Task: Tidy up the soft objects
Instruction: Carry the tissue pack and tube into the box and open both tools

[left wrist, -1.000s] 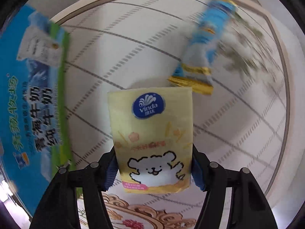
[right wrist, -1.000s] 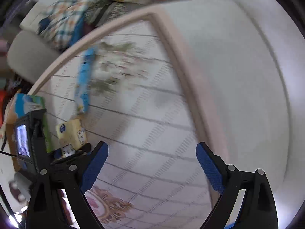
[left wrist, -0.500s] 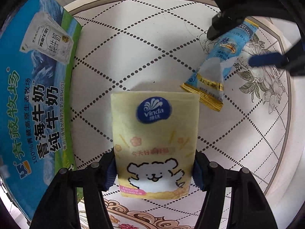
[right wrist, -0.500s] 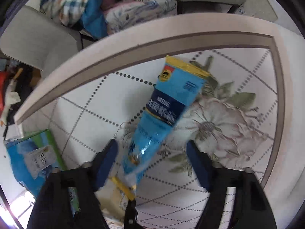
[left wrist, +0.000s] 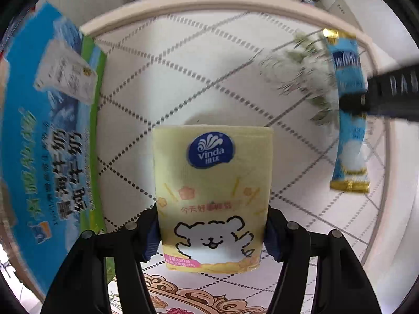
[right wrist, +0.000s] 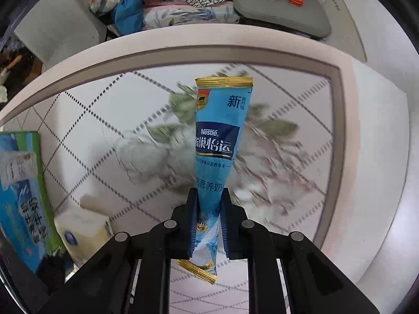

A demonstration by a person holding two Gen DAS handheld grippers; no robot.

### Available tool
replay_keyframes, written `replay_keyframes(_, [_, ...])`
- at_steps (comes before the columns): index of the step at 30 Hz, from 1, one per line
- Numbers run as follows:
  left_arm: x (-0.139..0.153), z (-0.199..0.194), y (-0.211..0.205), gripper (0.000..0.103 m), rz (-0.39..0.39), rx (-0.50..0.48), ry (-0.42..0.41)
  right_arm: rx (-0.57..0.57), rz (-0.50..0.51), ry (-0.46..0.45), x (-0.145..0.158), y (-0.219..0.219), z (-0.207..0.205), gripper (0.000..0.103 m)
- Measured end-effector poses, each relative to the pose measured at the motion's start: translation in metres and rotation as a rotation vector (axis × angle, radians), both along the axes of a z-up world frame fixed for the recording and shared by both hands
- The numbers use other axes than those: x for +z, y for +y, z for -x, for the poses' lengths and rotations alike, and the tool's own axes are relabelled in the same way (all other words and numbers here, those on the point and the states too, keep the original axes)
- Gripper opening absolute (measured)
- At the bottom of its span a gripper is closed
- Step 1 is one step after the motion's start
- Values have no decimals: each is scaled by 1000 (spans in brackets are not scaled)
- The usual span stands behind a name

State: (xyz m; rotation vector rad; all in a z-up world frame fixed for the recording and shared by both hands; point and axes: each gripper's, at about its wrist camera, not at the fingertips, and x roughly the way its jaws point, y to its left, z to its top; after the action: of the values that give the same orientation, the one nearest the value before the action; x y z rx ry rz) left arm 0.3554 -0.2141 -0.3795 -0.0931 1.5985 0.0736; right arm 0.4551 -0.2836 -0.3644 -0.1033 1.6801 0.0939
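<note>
Carton (left wrist: 49,130) left of tissue pack (left wrist: 212,183)

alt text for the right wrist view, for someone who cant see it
The right claw is shut on a blue Nestle sachet with gold ends, above a patterned table. A yellow tissue pack and a blue-green milk carton sit at lower left.
</note>
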Motion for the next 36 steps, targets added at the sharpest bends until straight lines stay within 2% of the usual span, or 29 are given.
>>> replay_keyframes(5, [53,2,-1,60,42,-21,-96,-54,-87,-52,36,-26,33,16])
replay_keyframes(9, [114,9,13,60,105,-20,-194,-73,-155,-98,71,-30,61,16])
replay_keyframes(11, [141,16,23,60,108,-28,-242,-82,-198,-125,93,-28,78,16])
replay_keyframes(15, [194,37,52,60,98,-50,-321,-83,-260,-178,129,-8,105,16])
replay_keyframes(19, [228,59,92,61,70,-69,-371,-68,-304,-217,156,36,126,16])
replay_keyframes(23, [234,74,142,61,36,-54,-394,-43,-336,-243,179,85,153,16])
replay_keyframes(27, [235,88,189,61,46,-12,-388,-12,-360,-247,190,141,173,16])
replay_keyframes(32, [228,101,240,61,32,6,-374,24,-351,-240,190,200,183,16])
replay_keyframes(36, [201,100,282,61,30,35,-309,66,-287,-232,176,242,177,16])
